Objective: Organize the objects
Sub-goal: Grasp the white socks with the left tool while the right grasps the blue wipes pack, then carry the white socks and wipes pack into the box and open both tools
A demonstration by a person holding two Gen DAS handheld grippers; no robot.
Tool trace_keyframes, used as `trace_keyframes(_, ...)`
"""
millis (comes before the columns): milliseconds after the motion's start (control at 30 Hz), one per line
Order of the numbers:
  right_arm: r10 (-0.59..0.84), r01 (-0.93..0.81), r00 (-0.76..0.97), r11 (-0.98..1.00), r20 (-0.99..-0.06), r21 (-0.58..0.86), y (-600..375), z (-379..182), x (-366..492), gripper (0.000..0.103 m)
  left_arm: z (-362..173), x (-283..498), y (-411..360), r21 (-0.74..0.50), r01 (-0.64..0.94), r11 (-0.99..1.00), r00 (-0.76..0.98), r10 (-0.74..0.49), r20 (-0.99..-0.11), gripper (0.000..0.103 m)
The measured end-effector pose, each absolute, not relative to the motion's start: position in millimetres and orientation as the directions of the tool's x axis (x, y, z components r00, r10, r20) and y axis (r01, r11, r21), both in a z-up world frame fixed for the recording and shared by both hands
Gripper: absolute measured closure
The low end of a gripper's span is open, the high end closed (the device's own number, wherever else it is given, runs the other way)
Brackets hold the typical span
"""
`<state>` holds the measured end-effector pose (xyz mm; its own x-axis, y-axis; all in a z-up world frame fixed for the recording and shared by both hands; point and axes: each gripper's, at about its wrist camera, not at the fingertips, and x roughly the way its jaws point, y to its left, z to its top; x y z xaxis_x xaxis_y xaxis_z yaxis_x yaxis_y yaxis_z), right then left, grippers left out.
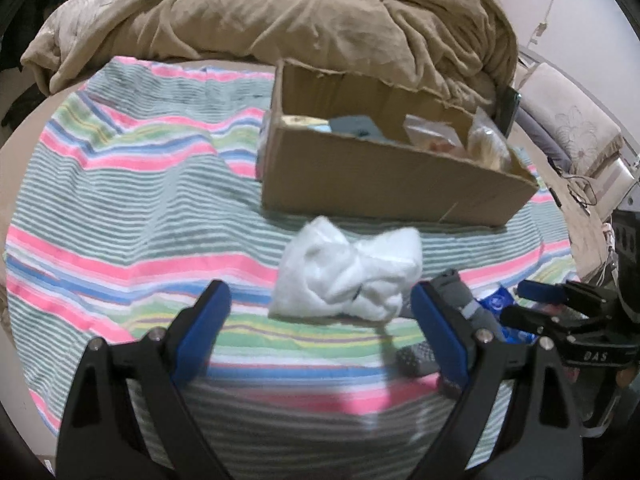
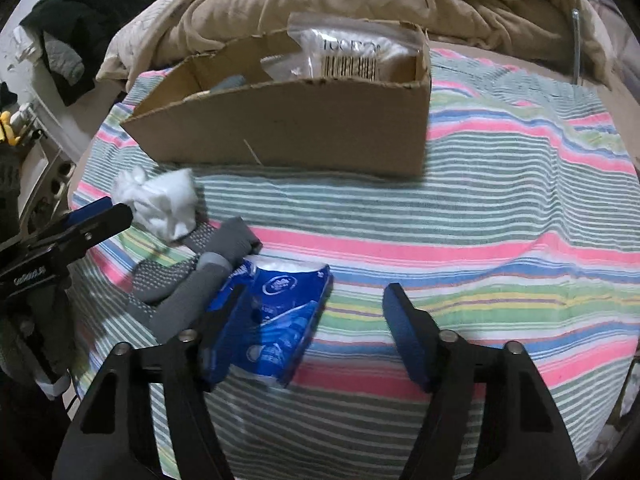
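An open cardboard box [image 1: 384,176] stands on the striped blanket and holds several packets; it also shows in the right wrist view [image 2: 304,128]. A white crumpled bag [image 1: 348,276] lies in front of it, just beyond my open left gripper [image 1: 320,312]. The bag shows in the right wrist view [image 2: 160,204] too. Grey dotted socks [image 2: 192,280] lie beside a blue tissue pack [image 2: 280,312]. My right gripper [image 2: 312,312] is open, with the tissue pack between its fingers against the left one. The right gripper appears in the left wrist view [image 1: 532,304].
A tan duvet [image 1: 280,12] is heaped behind the box. A clear packet with a barcode [image 2: 352,56] stands in the box. Dark clothes [image 2: 80,20] hang at far left. A pillow [image 1: 568,120] lies at right. The striped blanket [image 2: 520,220] stretches right.
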<state>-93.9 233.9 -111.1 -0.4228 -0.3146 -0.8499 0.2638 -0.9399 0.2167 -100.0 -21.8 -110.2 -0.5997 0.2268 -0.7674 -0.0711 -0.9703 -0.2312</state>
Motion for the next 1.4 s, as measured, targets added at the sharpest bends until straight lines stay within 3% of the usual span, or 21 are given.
trace_keyframes(67, -0.324, 0.274, -0.413, -0.936, -0.851, 0.222, 231, -113, -95, 0.035, -112, -102, -20, -0.231, -0.077, -0.970, -0.600, 0.230, -0.766, 0.010)
trace_keyframes(167, -0.334, 0.303, -0.390, -0.927, -0.858, 0.223, 224, -116, -96, 0.048, -115, -107, -18, -0.236, -0.092, -0.967, -0.591, 0.244, -0.769, 0.012)
trace_keyframes(233, -0.348, 0.319, -0.381, -0.919, -0.857, 0.232, 221, -117, -95, 0.060, -113, -108, -16, -0.230, -0.104, -0.968, -0.600, 0.246, -0.761, 0.029)
trace_keyframes(300, -0.352, 0.326, -0.376, -0.916, -0.857, 0.233, 219, -118, -95, 0.062, -114, -109, -10, -0.217, -0.126, -0.968, -0.594, 0.248, -0.765, 0.043)
trace_keyframes(433, -0.356, 0.336, -0.380, -0.913, -0.853, 0.231, 219, -118, -94, 0.068, -112, -107, -2, -0.179, -0.140, -0.974, -0.607, 0.227, -0.761, 0.057)
trace_keyframes(600, -0.379, 0.348, -0.399, -0.905, -0.835, 0.244, 221, -113, -87, 0.081, -106, -99, 1, -0.166, -0.148, -0.975, -0.631, 0.222, -0.744, 0.064)
trace_keyframes(667, -0.386, 0.350, -0.408, -0.903, -0.828, 0.248, 227, -109, -83, 0.083, -102, -95, 0, -0.167, -0.150, -0.975, -0.638, 0.224, -0.736, 0.075)
trace_keyframes(833, -0.376, 0.349, -0.451, -0.909, -0.810, 0.228, 231, -95, -76, 0.087, -97, -87, -1, -0.178, -0.157, -0.971, -0.649, 0.237, -0.723, 0.078)
trace_keyframes(1400, -0.346, 0.331, -0.597, -0.928, -0.724, 0.171, 252, -36, -72, 0.087, -58, -71, 0, -0.204, -0.198, -0.959, -0.697, 0.284, -0.658, 0.084)
